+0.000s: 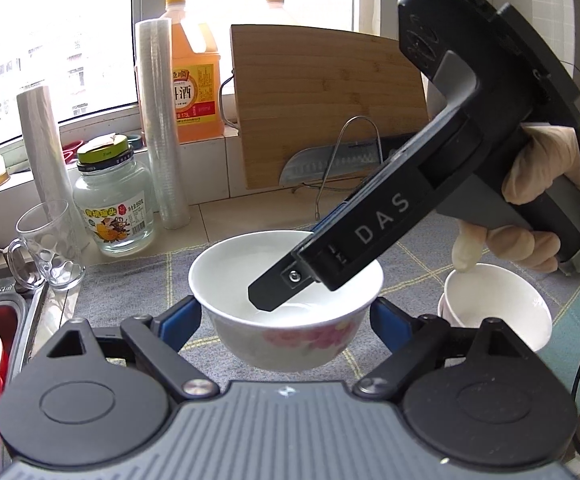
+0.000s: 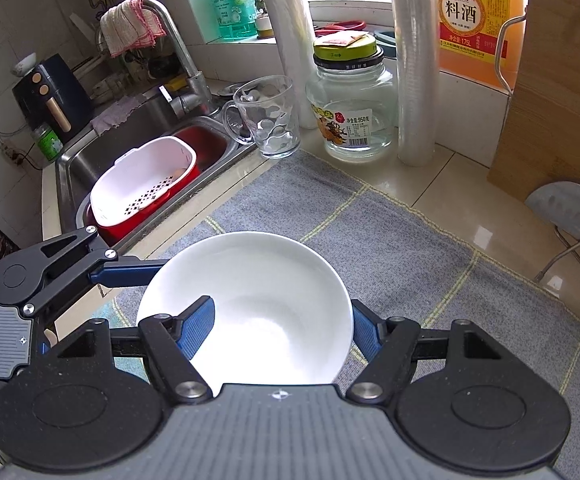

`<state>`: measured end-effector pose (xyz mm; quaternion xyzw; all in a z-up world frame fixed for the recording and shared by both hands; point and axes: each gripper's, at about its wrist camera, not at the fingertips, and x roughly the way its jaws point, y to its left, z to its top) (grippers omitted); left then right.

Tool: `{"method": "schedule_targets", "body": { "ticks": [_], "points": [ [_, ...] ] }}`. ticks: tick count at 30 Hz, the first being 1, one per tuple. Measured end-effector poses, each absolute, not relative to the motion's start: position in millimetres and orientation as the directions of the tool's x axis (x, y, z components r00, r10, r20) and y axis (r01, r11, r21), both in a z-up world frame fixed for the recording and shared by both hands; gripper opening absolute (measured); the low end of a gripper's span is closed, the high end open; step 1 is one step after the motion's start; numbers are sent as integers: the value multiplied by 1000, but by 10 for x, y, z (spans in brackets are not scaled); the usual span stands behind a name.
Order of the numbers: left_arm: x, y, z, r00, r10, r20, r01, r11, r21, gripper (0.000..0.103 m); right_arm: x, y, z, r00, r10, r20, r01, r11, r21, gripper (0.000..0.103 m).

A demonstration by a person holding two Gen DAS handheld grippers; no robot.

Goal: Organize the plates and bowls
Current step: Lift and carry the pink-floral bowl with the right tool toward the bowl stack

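A white bowl with a pink flower print [image 1: 285, 320] sits between my left gripper's [image 1: 285, 320] blue fingers, which press its sides; it is held just above the grey mat [image 1: 129, 296]. My right gripper [image 1: 273, 292] reaches down from the upper right, one finger inside the bowl, one outside behind its rim. In the right wrist view the same bowl [image 2: 249, 300] fills the centre, my right gripper [image 2: 281, 328] straddling its rim, the left finger [image 2: 197, 328] inside. The left gripper's finger [image 2: 129, 272] touches the bowl's left side. More white bowls [image 1: 498, 304] stand stacked at the right.
A glass mug [image 1: 49, 244], a glass jar [image 1: 113, 204], a sleeve of plastic cups [image 1: 161, 120], a film roll [image 1: 41, 152] and an orange bottle [image 1: 193, 76] line the back. A cutting board [image 1: 326, 104] and a cleaver [image 1: 330, 164] lean behind. A sink with a red-and-white colander [image 2: 145, 188] lies left.
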<state>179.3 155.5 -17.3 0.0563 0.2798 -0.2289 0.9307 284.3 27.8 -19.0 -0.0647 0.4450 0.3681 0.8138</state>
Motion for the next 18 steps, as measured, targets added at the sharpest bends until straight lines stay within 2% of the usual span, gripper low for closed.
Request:
{"method": "schedule_targets", "body": {
  "ticks": [18],
  "points": [
    [1487,1139,17,692,-508,-513,587,809,-9,91,2277,-322,-8,435,482,-761,-566,803,185,77]
  ]
}}
